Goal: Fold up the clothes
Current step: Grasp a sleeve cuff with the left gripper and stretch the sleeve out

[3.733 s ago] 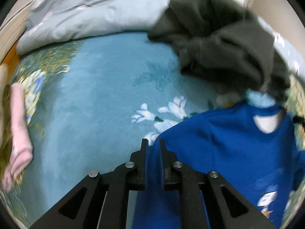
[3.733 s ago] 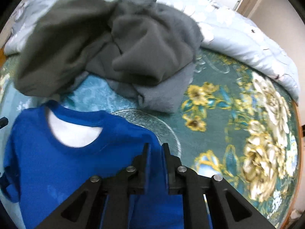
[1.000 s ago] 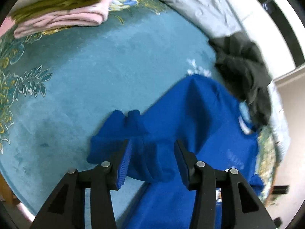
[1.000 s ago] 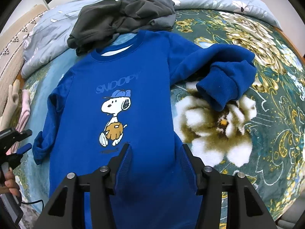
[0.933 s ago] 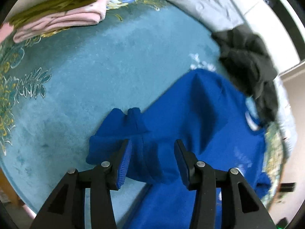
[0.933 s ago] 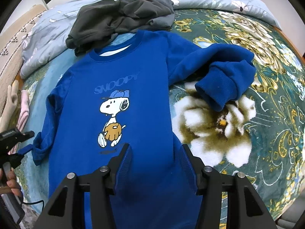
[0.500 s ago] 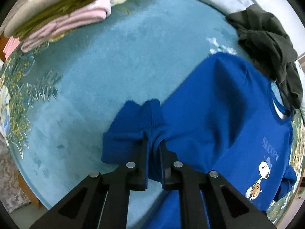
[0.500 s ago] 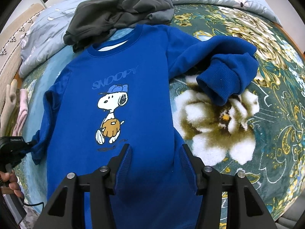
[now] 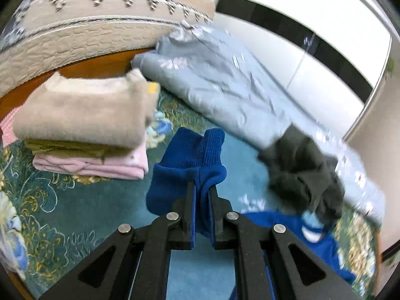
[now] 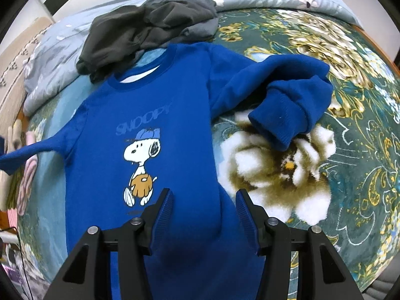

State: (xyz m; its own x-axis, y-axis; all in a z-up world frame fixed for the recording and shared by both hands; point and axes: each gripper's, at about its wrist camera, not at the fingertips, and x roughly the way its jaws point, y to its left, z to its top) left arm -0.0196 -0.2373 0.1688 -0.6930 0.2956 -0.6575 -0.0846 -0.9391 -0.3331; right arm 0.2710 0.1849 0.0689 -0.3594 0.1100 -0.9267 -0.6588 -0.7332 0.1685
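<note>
sweatshirt point(image 10: 155, 115) reads "snoopy" only in right view; left hand-held gripper point(image 9: 201, 190) clenches its cuff point(image 9: 192, 155); right hand-held gripper point(image 10: 203, 200) gapes, released.

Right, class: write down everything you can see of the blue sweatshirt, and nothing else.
The blue sweatshirt is fleecy, long-sleeved, with a ribbed round collar, ribbed cuffs and a cartoon dog print under faded lettering. It lies face up on a flowered bedspread, its collar against a grey clothes heap. One sleeve lies bent back on itself, its cuff on the bedspread; the other is lifted, clamped near its cuff by the left gripper. The right gripper straddles a raised ridge near the hem, pads apart.
</note>
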